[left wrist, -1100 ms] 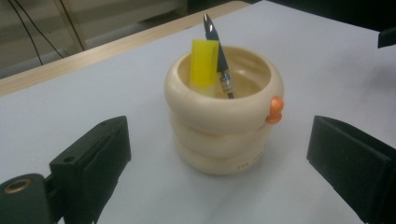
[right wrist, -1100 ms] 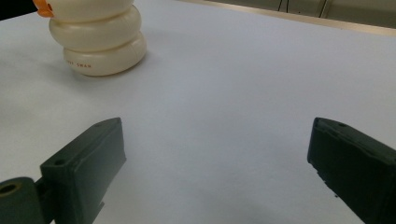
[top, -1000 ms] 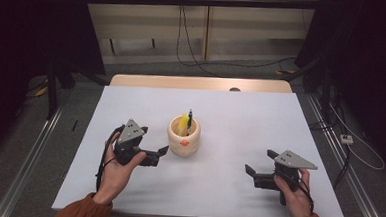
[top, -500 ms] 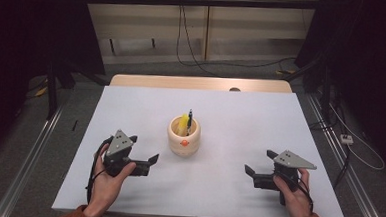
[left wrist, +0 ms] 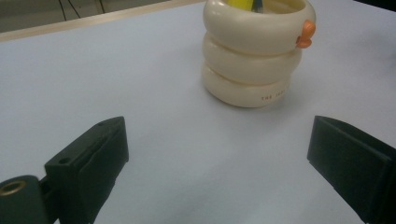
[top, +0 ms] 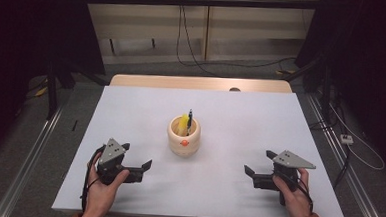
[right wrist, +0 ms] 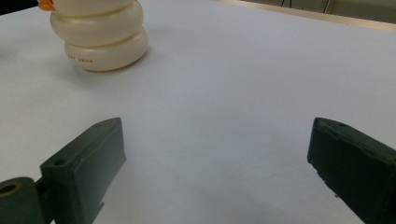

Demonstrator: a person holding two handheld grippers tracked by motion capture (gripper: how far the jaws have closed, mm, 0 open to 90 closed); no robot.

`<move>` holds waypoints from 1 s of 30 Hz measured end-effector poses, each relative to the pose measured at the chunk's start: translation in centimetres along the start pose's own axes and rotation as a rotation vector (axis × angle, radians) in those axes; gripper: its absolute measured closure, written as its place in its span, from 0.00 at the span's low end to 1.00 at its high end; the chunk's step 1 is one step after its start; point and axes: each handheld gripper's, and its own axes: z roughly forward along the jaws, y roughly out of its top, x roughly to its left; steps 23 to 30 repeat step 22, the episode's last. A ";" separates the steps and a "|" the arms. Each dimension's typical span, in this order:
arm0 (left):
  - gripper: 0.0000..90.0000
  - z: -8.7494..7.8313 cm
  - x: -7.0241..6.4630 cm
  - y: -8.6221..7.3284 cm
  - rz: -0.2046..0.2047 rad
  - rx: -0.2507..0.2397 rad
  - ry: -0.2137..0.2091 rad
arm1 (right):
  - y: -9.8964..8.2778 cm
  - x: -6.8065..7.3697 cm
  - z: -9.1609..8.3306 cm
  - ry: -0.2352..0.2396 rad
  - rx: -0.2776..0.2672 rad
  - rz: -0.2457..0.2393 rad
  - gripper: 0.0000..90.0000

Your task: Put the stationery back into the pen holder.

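A cream ringed cup (top: 184,136) with a small orange knob stands mid-table; a yellow item (top: 182,122) and a dark pen (top: 190,119) stick out of it. My left gripper (top: 137,155) rests near the front left of the table, open and empty, jaws pointing right toward the cup. The right gripper (top: 258,162) sits at the front right, also open and empty, jaws pointing left. In the left gripper view the cup (left wrist: 254,56) stands beyond the wide-apart jaws of the left gripper (left wrist: 219,154). In the right gripper view the cup (right wrist: 100,37) is far left of the right gripper (right wrist: 217,158).
The white table (top: 230,115) has a wooden strip (top: 197,82) along its far edge. Cables (top: 194,48) run across the floor behind it, and metal rails (top: 28,150) flank both sides. A small white box (top: 347,139) lies on the floor at right.
My left gripper has drawn back from beside the cup toward the front left edge of the table. The right gripper and the cup have stayed put.
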 end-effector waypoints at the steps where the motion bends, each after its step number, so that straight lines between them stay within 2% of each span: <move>1: 0.06 0.0 -0.1 -0.1 -0.002 0.000 0.003 | 0.0 0.0 0.0 0.000 0.000 0.000 0.04; 8: 0.06 0.4 -0.4 -0.9 0.020 -0.001 0.005 | 0.0 0.0 -0.1 0.001 -0.003 -0.003 0.04; 21: 0.06 0.1 0.3 -1.4 -0.031 -0.024 0.010 | 0.0 -0.1 0.0 -0.004 0.003 -0.009 0.04; 30: 0.06 0.0 0.3 -1.4 -0.030 -0.021 0.014 | 0.0 -0.1 0.0 -0.003 0.004 -0.009 0.04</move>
